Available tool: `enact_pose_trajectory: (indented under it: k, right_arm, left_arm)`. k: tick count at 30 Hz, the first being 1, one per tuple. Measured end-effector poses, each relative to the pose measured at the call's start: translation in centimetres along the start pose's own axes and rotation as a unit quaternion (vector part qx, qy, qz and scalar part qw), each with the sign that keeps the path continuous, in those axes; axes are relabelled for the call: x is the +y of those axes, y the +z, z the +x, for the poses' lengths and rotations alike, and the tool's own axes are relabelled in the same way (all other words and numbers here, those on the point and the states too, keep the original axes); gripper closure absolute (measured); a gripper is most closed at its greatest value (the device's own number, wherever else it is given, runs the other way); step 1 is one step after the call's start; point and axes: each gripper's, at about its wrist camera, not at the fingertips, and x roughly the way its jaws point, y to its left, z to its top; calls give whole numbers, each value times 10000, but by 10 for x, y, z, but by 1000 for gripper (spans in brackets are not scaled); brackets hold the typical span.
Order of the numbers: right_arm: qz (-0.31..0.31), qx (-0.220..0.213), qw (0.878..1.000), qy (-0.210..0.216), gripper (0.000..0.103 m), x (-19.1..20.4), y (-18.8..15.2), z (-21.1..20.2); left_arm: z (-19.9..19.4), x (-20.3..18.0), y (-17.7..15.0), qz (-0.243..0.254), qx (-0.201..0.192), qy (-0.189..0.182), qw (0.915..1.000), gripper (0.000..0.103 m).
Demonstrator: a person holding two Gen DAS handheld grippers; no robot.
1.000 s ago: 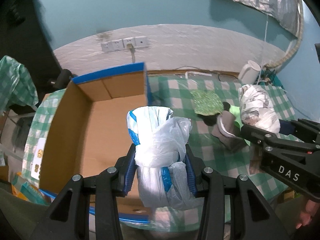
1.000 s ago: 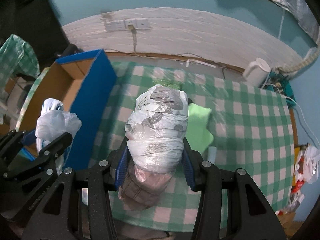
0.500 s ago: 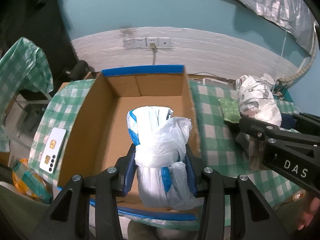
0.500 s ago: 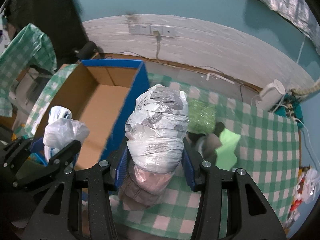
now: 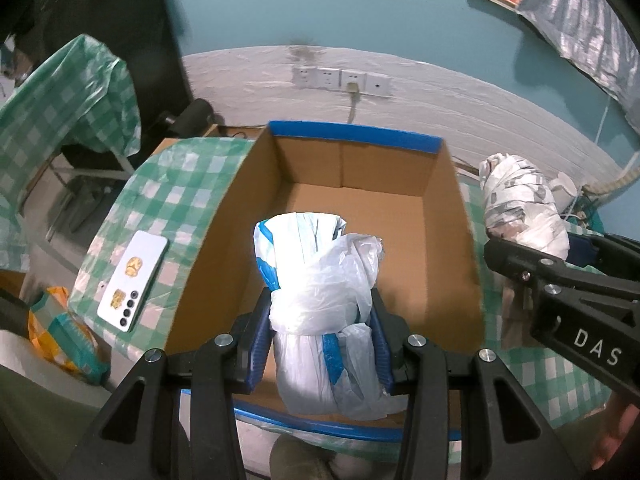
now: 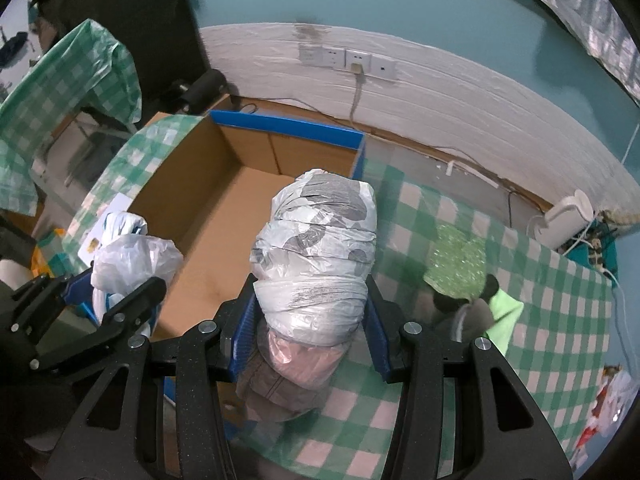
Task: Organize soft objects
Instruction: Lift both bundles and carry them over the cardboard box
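Observation:
My left gripper (image 5: 318, 340) is shut on a white and blue plastic bundle (image 5: 316, 280), held over the near end of an open cardboard box (image 5: 456, 216) with blue outer walls. My right gripper (image 6: 310, 328) is shut on a bundle wrapped in grey-patterned white plastic (image 6: 316, 256) with pink and grey cloth at its lower end, hanging over the box's right wall (image 6: 358, 156). In the left wrist view the right gripper's arm (image 5: 560, 292) and its bundle (image 5: 520, 208) show beside the box. The left bundle (image 6: 128, 256) shows at the left of the right wrist view.
A green checked cloth (image 6: 540, 320) covers the table. On it right of the box lie a glittery green item (image 6: 458, 264), a dark and grey soft thing (image 6: 460, 316) and a lime cloth (image 6: 506, 312). A white phone (image 5: 134, 280) lies left of the box. A white kettle (image 6: 566, 220) stands far right.
Both grippers have carried their bundles leftward toward the box. The left bundle now hangs over the box's middle, and the right bundle has come from over the table to the box's right wall.

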Motion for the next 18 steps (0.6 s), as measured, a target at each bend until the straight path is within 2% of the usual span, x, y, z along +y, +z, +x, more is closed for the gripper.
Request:
enact_pose_trajectory:
  k: [13, 18]
  right_arm:
    - [-251, 203, 9993, 197, 55, 33, 11, 26]
    - [-295, 296, 9988, 259, 55, 37, 13, 34]
  left_arm:
    - [11, 26, -2, -235, 138, 198, 9994, 59]
    - [23, 31, -5, -362, 361, 139, 9986, 59]
